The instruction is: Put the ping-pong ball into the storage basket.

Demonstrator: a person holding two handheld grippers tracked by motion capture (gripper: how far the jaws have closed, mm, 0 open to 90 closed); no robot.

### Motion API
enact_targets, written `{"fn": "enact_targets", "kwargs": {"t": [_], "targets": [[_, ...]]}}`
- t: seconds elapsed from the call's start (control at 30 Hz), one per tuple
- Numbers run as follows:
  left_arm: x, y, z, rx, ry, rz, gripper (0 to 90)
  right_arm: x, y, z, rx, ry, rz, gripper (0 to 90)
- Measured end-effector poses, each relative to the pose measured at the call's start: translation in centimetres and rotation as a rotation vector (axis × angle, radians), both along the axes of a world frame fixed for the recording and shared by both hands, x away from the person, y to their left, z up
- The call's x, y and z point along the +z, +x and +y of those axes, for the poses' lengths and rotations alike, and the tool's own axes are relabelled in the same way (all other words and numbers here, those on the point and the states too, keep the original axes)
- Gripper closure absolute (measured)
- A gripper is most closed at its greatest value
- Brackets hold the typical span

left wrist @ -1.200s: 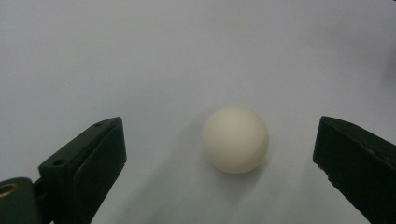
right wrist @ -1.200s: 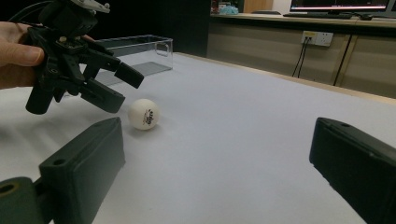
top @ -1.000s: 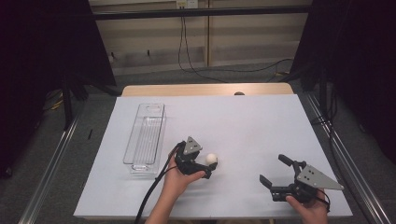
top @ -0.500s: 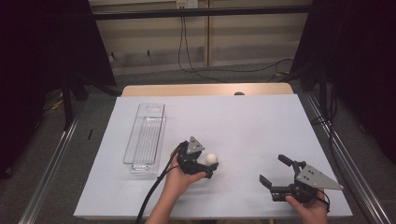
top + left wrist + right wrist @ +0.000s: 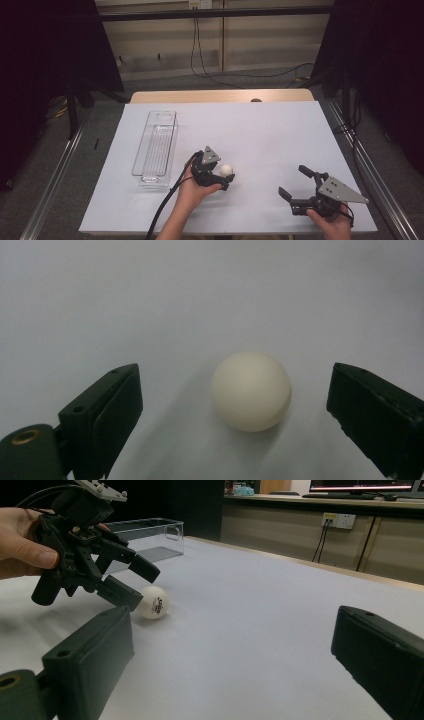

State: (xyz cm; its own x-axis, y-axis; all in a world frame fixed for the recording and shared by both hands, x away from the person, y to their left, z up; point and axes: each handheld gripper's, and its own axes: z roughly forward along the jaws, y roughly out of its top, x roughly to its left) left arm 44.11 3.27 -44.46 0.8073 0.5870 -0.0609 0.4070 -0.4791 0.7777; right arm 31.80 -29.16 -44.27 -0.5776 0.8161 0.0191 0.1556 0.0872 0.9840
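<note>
Ball (image 5: 226, 170) lies right of the tray (image 5: 155, 147) (between the grippers).

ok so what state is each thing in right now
ball: resting on the table, between open jaws, not gripped
left hand-held gripper: open, jaws either side of the ball
right hand-held gripper: open, holding nothing
clear bin: upright, looks empty
table: white-covered

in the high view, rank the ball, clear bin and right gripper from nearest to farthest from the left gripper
Measured from the left gripper:
1. White ball, between its open fingers.
2. Clear bin, to its left on the table.
3. Right gripper, off to its right near the table's front edge.
</note>
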Motion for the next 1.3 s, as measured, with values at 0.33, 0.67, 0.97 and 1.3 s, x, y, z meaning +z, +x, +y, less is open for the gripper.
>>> {"fn": "enact_targets", "kwargs": {"t": [0.33, 0.67, 0.97, 1.3], "targets": [[-0.04, 0.23, -0.10, -0.014, -0.007, 0.024, 18.2, 0.04, 0.04, 0.03, 0.001, 0.004, 0.001, 2.9], [-0.24, 0.42, -0.33, -0.038, 0.021, 0.024, 26.5, 0.01, 0.04, 0.01, 0.001, 0.007, 0.005, 3.0], [-0.58, 0.61, -0.61, -0.057, -0.007, 0.042, 34.2, 0.04, 0.05, -0.06, -0.010, 0.012, 0.003, 3.1], [-0.69, 0.72, -0.75, -0.056, 0.024, 0.052, 39.3, 0.03, 0.10, -0.12, -0.011, 0.010, 0.000, 3.1]]}}
